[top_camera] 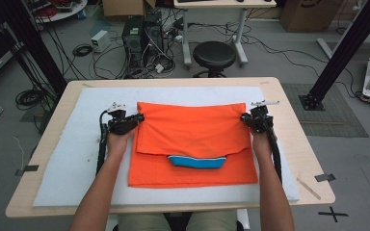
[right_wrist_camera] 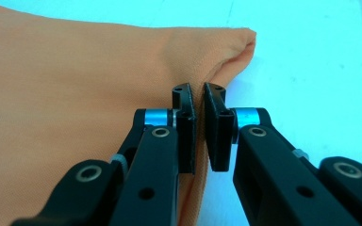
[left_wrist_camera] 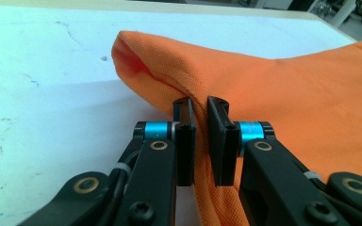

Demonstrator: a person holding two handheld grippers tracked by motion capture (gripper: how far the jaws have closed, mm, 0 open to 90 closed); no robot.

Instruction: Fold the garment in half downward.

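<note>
An orange shirt point(top_camera: 192, 139) lies folded on the white pad, its blue collar point(top_camera: 196, 162) peeking out under the folded-over upper layer. My left gripper point(top_camera: 137, 118) is shut on the shirt's left edge; in the left gripper view point(left_wrist_camera: 201, 110) the orange cloth point(left_wrist_camera: 283, 94) runs pinched between the jaws. My right gripper point(top_camera: 244, 118) is shut on the right edge of the same layer, and in the right gripper view point(right_wrist_camera: 198, 101) the fabric point(right_wrist_camera: 75, 84) is clamped between the pads. Both grippers point inward at each other across the shirt.
A white foam pad point(top_camera: 72, 159) covers most of the wooden table point(top_camera: 294, 134). Behind the table stand a black stool point(top_camera: 214, 55), a computer tower point(top_camera: 134, 36) and tangled cables. Black frame posts rise at both sides.
</note>
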